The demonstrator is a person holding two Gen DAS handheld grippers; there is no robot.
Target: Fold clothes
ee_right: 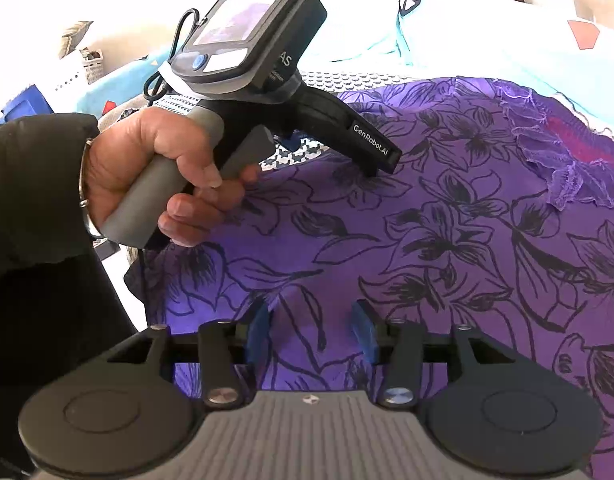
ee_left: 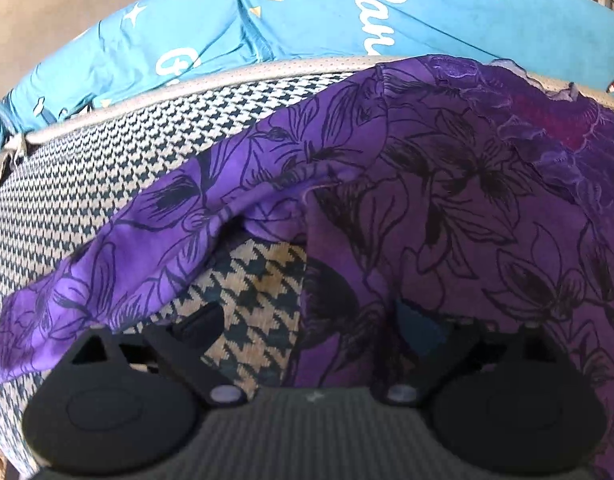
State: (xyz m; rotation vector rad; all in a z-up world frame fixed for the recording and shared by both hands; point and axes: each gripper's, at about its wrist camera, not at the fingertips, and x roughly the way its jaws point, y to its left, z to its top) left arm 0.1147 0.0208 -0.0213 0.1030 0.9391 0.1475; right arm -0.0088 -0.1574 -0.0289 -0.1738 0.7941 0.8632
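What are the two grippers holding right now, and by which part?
Nothing. The left gripper is wide open over the purple floral garment's edge; the right gripper is open above the cloth, not pinching it.

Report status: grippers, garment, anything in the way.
Left gripper open, nothing clamped. Right gripper open over purple floral garment. Garment spread on houndstooth cover, sleeve bunched. Nothing blocking.

1. A houndstooth-patterned cushion (ee_left: 87,184), edged with grey piping (ee_left: 211,80), is carrying the load.
2. A purple floral garment (ee_left: 447,208) is lying spread across it.
3. A blue printed sheet (ee_left: 307,20) is lying just beyond its edge.
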